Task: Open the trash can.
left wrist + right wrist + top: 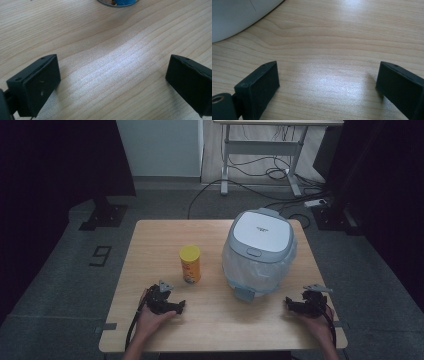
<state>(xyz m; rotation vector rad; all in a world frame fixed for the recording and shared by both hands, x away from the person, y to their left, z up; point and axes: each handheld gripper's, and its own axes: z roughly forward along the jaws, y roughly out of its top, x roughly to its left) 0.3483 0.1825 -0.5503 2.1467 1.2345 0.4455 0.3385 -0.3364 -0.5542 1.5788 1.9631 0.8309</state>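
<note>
Both tongs rest low on the bench [150, 240] in the lower part of the high view, the left tongs [181, 307] at lower left and the right tongs [288, 302] at lower right, each spread wide with nothing but bare wood between the jaws.

Just above the left tongs, left of centre, stands the can [190, 264], upright with a yellow lid; its base rim [117, 3] peeks in at the top edge of the left gripper view. I'd judge it light, stiff and a bit slick, so best pinched across the middle of its wall.

The cooker [259, 251], right of centre, looks heavy and rounded; its white flank [234, 15] fills the upper left of the right gripper view. The lid latch at its front seems the only handy hold.
</note>
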